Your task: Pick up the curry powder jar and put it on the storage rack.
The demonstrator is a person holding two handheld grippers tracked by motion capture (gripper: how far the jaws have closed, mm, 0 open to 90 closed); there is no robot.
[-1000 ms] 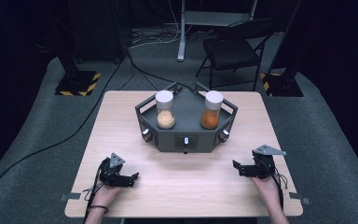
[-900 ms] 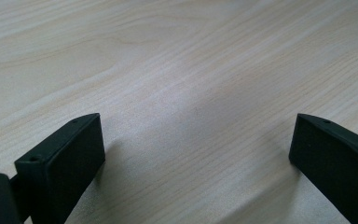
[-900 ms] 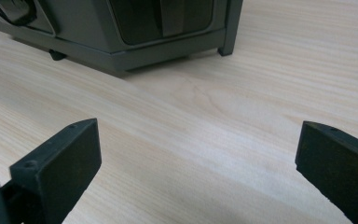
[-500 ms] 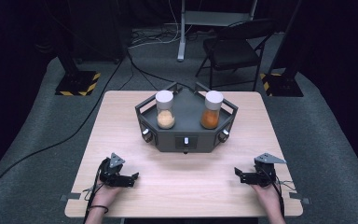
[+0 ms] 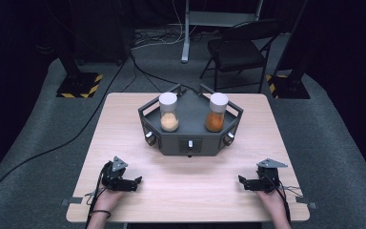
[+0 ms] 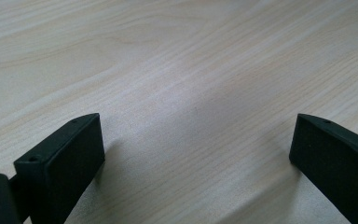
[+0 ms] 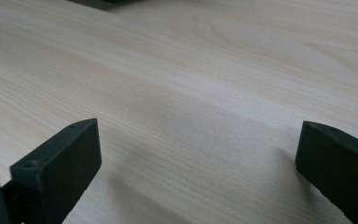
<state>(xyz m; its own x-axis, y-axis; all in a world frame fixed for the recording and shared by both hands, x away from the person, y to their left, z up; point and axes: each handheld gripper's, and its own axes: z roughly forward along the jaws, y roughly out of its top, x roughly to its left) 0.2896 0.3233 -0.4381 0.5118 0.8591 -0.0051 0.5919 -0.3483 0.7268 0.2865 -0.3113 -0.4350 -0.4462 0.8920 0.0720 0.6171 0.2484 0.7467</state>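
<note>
Nothing is being held right now, so the nearest things to the grippers are the two jars up on the dark tray. The pale-filled jar (image 5: 168,112) is standing upright on the left half of the tray (image 5: 190,140), long axis straight up, white cap on top. The orange-filled jar (image 5: 216,112) is doing the same on the right half, also upright, also white-capped. They're sitting well apart from each other and well apart from both grippers.

Count so far: two jars, one six-sided tray, three knobs showing on the tray's front faces, two grippers.

The left gripper (image 5: 134,181) is resting low at the near left of the wooden table (image 5: 186,186), jaws pointing right toward the middle. In the left gripper view its jaws are spread wide with just bare wood grain between them. The right gripper (image 5: 242,182) is sitting at the near right, jaws pointing left, and the right gripper view shows the same thing: jaws gaping wide, nothing in between.

Hard to make out: what's actually in the jars, just pale and orange fill. The person's forearms are getting cut off at the bottom edge. A dark sliver at the top of the right gripper view is too cropped to identify.
</note>
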